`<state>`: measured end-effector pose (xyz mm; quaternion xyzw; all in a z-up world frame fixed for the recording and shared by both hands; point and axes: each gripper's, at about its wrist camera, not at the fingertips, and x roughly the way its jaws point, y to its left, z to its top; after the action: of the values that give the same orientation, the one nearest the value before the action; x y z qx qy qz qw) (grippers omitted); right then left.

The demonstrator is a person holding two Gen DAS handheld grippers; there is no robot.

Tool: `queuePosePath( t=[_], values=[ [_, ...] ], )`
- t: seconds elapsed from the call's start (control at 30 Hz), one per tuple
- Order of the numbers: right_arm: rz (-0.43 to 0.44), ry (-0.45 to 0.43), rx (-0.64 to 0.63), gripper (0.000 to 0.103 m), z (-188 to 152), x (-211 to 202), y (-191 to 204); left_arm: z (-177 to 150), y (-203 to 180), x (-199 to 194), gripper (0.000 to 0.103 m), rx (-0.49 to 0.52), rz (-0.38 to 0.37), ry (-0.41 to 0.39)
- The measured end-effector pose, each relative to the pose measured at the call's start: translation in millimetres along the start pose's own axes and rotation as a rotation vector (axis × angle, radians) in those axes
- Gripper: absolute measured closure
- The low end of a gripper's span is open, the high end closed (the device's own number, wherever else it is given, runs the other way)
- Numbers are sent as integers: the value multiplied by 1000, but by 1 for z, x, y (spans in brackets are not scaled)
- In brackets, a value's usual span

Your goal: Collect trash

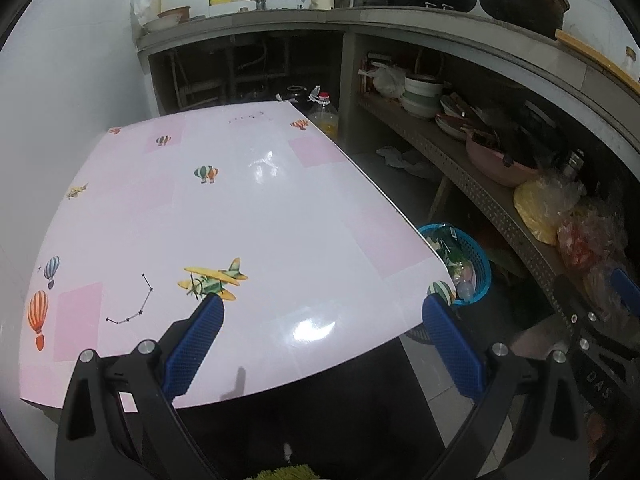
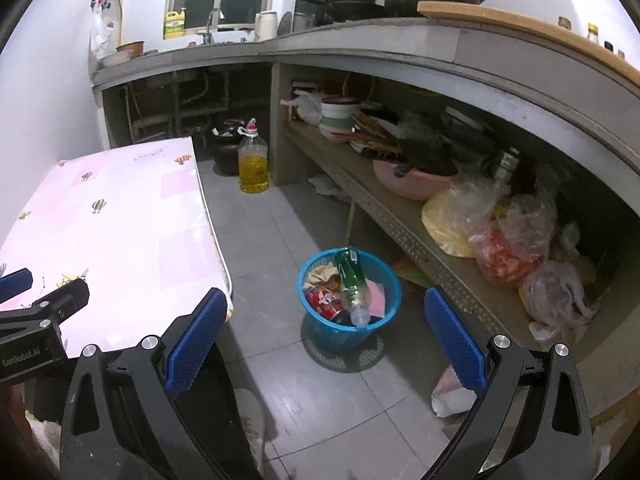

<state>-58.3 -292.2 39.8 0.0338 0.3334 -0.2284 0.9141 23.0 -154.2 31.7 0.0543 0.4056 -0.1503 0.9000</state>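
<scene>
A blue plastic trash basket stands on the grey tiled floor beside the table. It holds a green plastic bottle, a red can, a pink scrap and other wrappers. In the left wrist view the same basket peeks out past the table's right edge. My right gripper hovers open above and in front of the basket, nothing between its blue pads. My left gripper is open over the near edge of the pink table, also holding nothing.
The table top shows only printed balloons and planes. A bottle of yellow oil and a dark pot stand on the floor by the counter. A low shelf on the right carries bowls, a pink basin and plastic bags. A crumpled white paper lies under it.
</scene>
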Motion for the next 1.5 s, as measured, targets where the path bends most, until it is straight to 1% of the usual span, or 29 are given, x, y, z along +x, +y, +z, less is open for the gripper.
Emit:
queuePosePath(
  t=[0.37, 0.73, 1.13, 1.37, 1.5],
  values=[
    [-1, 20, -2, 8, 0, 5, -4, -3, -9, 3, 6, 35, 28, 9],
    [-4, 22, -3, 8, 0, 5, -3, 0, -7, 4, 6, 30, 54, -3],
    [-2, 29, -9, 8, 2, 7, -6, 1, -5, 6, 6, 35, 56, 1],
    [-13, 15, -18, 8, 4, 6, -14, 1, 5, 7, 6, 37, 98, -11],
    [-19, 4, -11, 8, 6, 6, -21, 1, 19, 8, 6, 9, 130, -7]
  ],
)
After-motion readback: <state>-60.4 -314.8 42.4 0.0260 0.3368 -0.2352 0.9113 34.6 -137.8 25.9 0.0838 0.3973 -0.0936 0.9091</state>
